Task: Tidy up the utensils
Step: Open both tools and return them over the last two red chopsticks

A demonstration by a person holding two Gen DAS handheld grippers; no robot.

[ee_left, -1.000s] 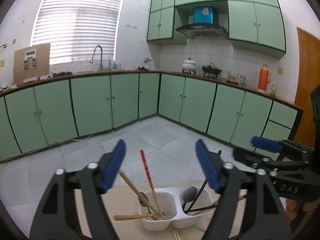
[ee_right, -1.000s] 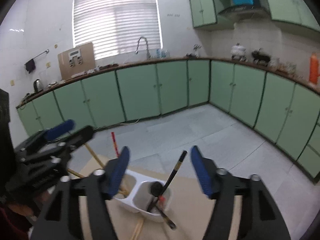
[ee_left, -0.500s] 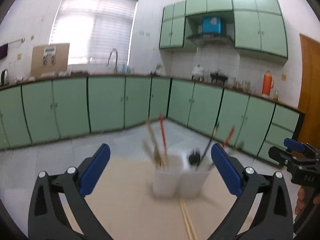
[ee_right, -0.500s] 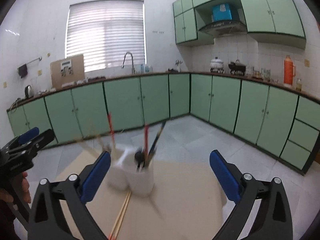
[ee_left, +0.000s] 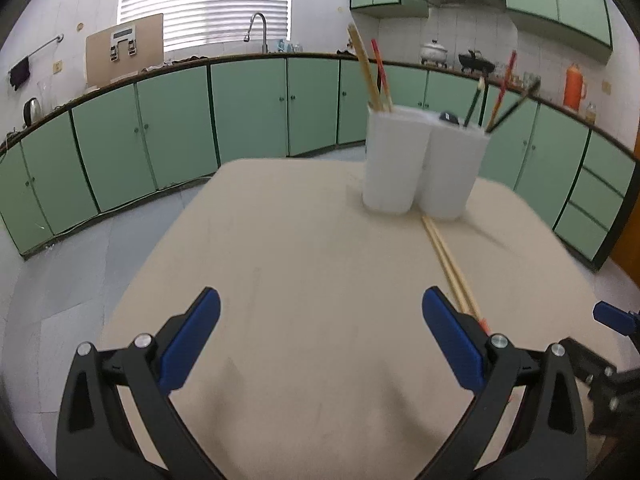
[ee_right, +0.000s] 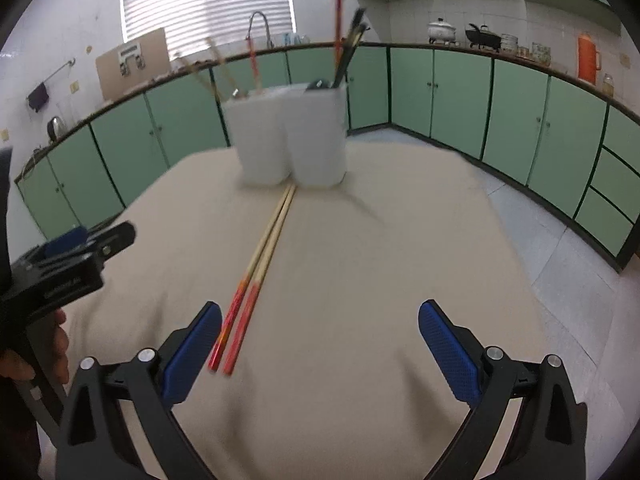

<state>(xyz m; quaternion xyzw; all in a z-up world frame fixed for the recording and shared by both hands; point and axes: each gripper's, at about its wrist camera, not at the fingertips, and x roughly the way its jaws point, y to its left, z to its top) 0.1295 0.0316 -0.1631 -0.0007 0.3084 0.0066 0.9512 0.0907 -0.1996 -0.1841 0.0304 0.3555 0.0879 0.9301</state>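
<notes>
Two chopsticks lie side by side on the table, touching along their length, pale wood for most of the way and red-orange at the near ends. Their far tips run right up to the foot of the white two-cup holder, which stands toward the far side of the table with more chopsticks and dark-handled utensils already poking out of both cups. These two look like the stragglers, so I'd judge the job is to get them into that holder.

How will they handle? Light, stiff and thin, I'd say, and lying flat on a smooth top they may roll or skid away from a pad. The lacquered-looking red ends could be slick; a pinch across both sticks at once, somewhere near the middle of the pale wood, seems the safer hold, so they don't tip. The holder looks like light plastic, so a nudge might shove it.

Now the tools. The right hand-held gripper hangs low over the near edge, jaws spread wide, nothing between them; the red ends sit just beside its left finger. The left hand-held gripper is equally wide and empty, with the chopsticks passing just past its right finger.
</notes>
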